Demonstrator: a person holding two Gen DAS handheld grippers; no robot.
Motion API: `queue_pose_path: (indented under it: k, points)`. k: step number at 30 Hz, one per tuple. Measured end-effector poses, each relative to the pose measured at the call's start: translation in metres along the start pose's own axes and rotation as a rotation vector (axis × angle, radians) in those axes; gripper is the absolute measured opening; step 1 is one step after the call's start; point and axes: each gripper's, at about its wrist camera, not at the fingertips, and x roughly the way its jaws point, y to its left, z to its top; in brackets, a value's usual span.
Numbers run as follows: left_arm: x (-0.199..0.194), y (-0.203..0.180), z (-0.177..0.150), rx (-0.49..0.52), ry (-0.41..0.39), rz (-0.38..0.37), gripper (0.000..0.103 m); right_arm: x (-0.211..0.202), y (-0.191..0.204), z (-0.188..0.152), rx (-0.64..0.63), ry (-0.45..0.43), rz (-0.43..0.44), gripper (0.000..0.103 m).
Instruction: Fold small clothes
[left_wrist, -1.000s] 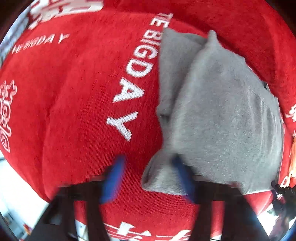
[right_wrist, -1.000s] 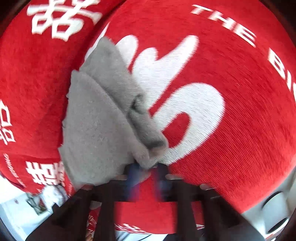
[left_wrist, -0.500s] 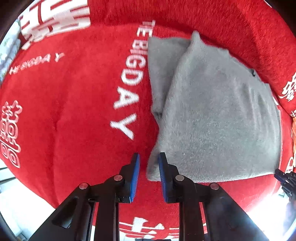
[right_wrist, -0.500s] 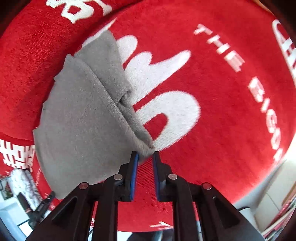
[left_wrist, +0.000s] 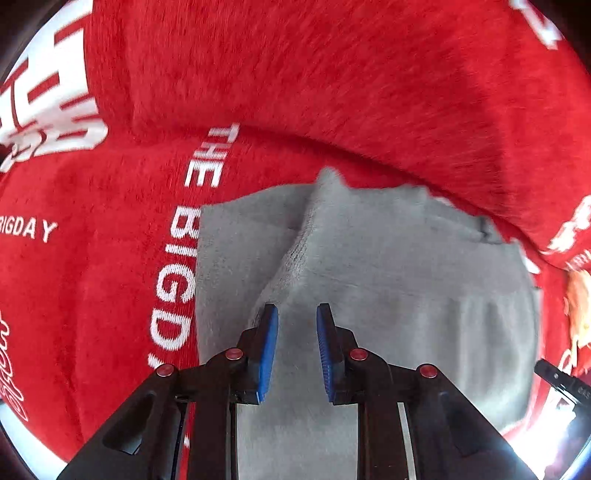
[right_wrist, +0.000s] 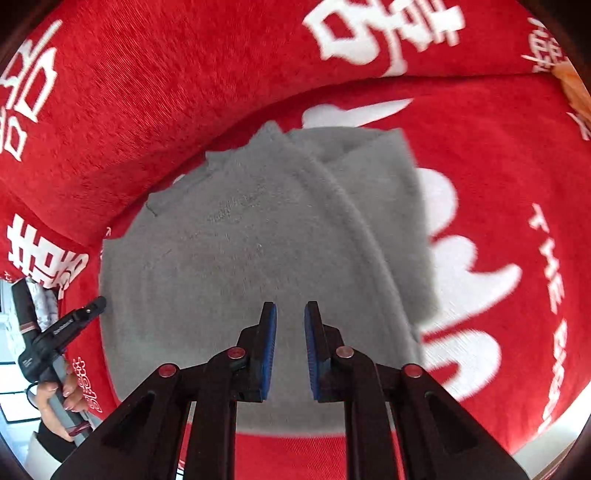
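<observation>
Both claws empty over the grey garment, so we size it up.

Our left claw (left_wrist: 297, 317) and right claw (right_wrist: 290, 314) hover with jaws narrowly parted, gripping nothing. The grey garment (right_wrist: 236, 258) lies folded just ahead of and beneath both, flat on the red blanket (right_wrist: 498, 206). It looks soft, fleecy, light and limp to us; it should sag and drape, not slip. We'd pinch the thick folded edge (left_wrist: 291, 254) just ahead of the left claw, or a corner, taking all layers together.
</observation>
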Motion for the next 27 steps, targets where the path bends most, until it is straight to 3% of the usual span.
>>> queue_pose_path:
  k: [5,8,11,14,20,27]
  points:
    - [0.010,0.016,0.006,-0.043,0.011,-0.036,0.023,0.018,-0.024,0.005,0.099,0.041,0.018,0.014]
    - [0.000,0.021,0.006,-0.017,0.000,0.044,0.023,0.008,-0.040,0.004,0.155,0.022,0.012,0.010]
    - [-0.006,0.030,0.003,-0.036,0.020,0.030,0.023,-0.006,-0.045,0.003,0.147,0.017,-0.020,0.011]
    - [-0.017,0.033,-0.008,-0.013,0.026,0.051,0.023,-0.019,-0.043,-0.002,0.121,0.005,-0.046,0.016]
    - [-0.035,0.033,-0.044,0.017,0.085,0.052,0.023,-0.037,-0.041,-0.019,0.134,0.009,-0.034,0.016]
    - [-0.056,0.036,-0.072,0.051,0.104,0.074,0.024,-0.038,-0.007,-0.044,0.091,0.037,-0.022,0.016]
